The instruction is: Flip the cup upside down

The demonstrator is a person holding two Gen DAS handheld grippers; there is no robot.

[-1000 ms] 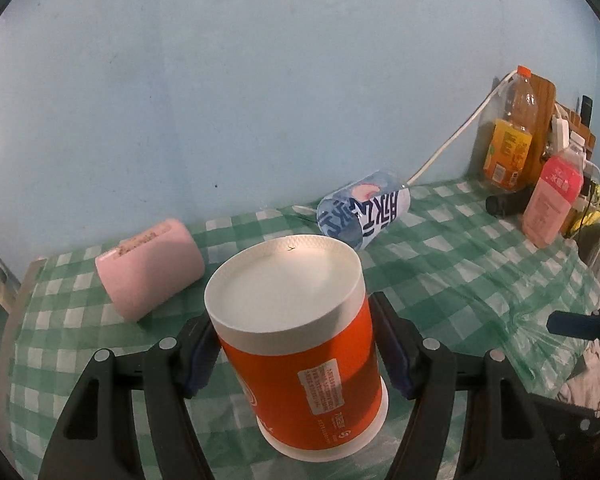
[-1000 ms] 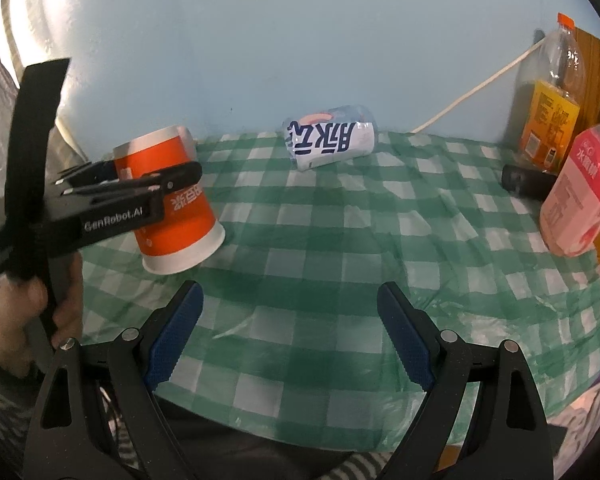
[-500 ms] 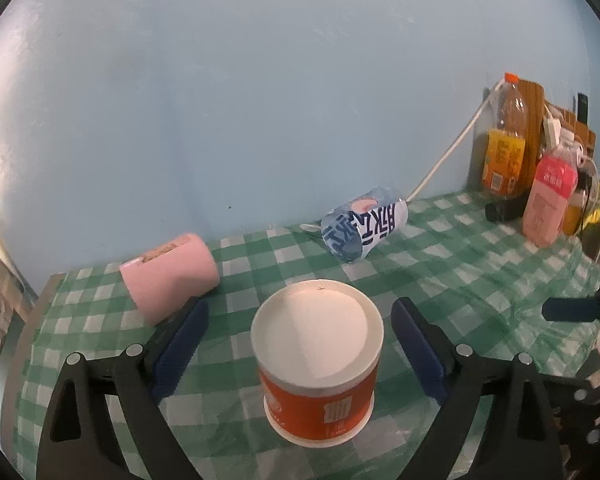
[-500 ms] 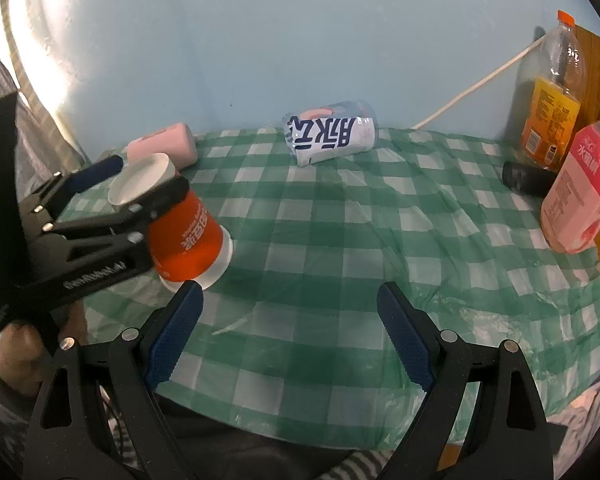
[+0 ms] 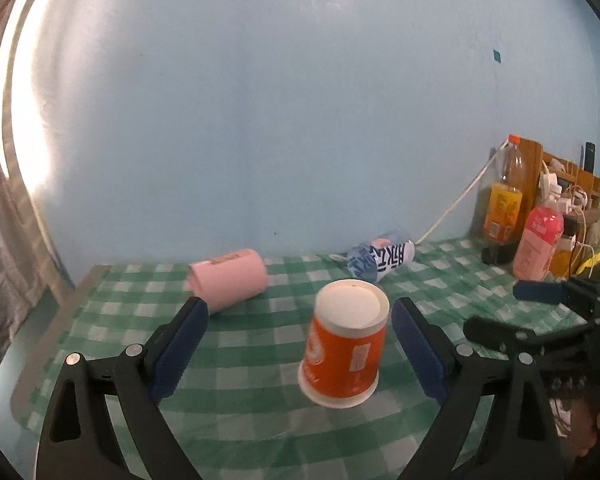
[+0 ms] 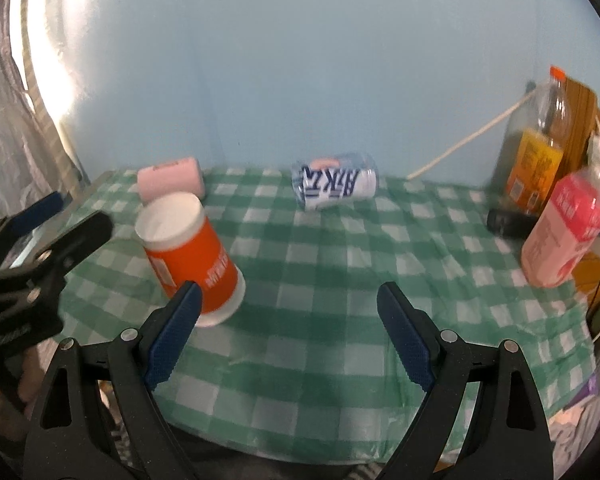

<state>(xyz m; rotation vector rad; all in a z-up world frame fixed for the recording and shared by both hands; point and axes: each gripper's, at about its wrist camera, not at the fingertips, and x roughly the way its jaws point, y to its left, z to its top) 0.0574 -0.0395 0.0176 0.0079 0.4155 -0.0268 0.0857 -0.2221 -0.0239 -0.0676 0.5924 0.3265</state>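
Note:
An orange cup [image 5: 345, 349] with a white base stands upside down, rim on the green checked tablecloth [image 5: 260, 344]. It also shows in the right wrist view [image 6: 188, 260]. My left gripper [image 5: 298, 344] is open and empty, drawn back, the cup standing free between and beyond its blue pads. My right gripper [image 6: 288, 338] is open and empty over the cloth's front, to the right of the cup. The left gripper shows at the left edge of the right wrist view [image 6: 40, 248].
A pink roll [image 5: 228, 280] and a blue-and-white cup on its side [image 5: 380, 260] lie near the wall. An orange-capped bottle [image 5: 502, 208], a pink bottle [image 5: 538, 244], a white cable and a wooden rack stand at the right.
My left gripper opened, let go of the orange cup and pulled back and up. The cup stays upside down on the cloth. The right gripper shifted slightly.

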